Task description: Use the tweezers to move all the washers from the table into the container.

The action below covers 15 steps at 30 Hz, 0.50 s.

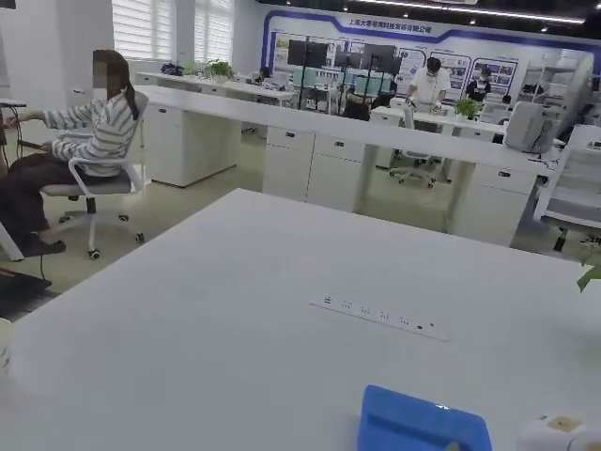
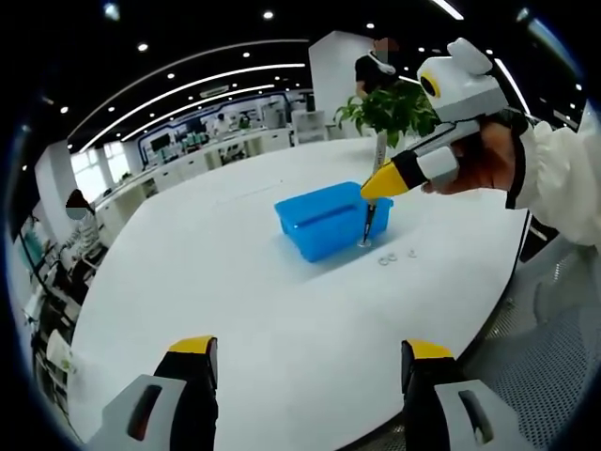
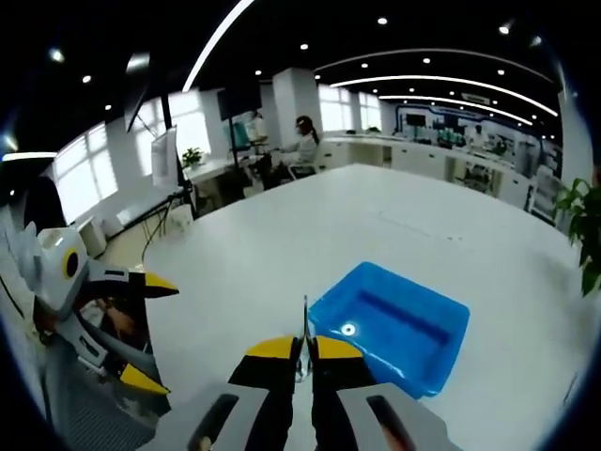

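Observation:
In the left gripper view my right gripper (image 2: 380,181), held in a hand, is shut on thin dark tweezers (image 2: 368,221). The tweezers point down to the table beside the blue container (image 2: 324,221). Their tip is at one small washer (image 2: 364,244), and two more washers (image 2: 385,257) lie just to the right. My left gripper (image 2: 310,362) stands open over bare table. In the right gripper view my right gripper (image 3: 302,346) clamps the tweezers (image 3: 305,319) at the near corner of the container (image 3: 404,338). One washer (image 3: 348,330) lies inside. My left gripper (image 3: 148,329) is open at the left.
In the head view, the container (image 1: 423,425) is at the bottom edge of the white table (image 1: 235,329), with a power strip (image 1: 380,317) beyond it. A potted plant (image 2: 390,108) stands behind the container. A person sits on a chair (image 1: 94,183) to the far left.

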Each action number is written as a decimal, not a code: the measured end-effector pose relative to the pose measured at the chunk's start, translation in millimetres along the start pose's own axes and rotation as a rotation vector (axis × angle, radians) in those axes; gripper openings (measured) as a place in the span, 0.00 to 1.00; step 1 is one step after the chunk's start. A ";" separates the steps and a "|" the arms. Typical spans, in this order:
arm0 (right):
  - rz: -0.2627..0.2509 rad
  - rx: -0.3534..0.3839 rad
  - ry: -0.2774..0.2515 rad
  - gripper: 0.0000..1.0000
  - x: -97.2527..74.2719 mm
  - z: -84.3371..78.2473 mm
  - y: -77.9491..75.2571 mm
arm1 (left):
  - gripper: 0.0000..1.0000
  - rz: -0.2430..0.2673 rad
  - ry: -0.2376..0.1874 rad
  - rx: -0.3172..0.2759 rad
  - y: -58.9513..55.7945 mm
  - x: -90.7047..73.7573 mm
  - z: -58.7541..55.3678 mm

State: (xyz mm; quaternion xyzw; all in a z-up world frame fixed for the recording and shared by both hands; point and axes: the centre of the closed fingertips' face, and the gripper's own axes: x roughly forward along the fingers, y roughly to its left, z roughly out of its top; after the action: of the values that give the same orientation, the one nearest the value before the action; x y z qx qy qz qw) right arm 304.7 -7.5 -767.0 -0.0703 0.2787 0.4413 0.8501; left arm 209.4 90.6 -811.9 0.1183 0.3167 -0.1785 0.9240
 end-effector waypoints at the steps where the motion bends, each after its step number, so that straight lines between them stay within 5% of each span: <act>1: 0.001 0.008 -0.008 0.01 -1.1 2.8 -0.1 | 0.82 0.000 -0.003 -0.002 -0.1 -0.2 0.5; 5: 0.012 0.031 -0.026 0.01 -3.2 10.6 -1.3 | 0.82 -0.011 -0.042 -0.010 -2.2 -3.2 7.3; 15: 0.015 0.025 -0.038 0.01 -9.3 27.9 -5.3 | 0.81 -0.005 -0.037 -0.014 -0.4 -3.0 6.3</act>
State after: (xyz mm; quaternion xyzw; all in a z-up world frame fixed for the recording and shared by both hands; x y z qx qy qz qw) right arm 316.1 -7.1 -739.4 -0.0491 0.2688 0.4453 0.8526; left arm 210.5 88.9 -805.1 0.1079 0.3012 -0.1807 0.9300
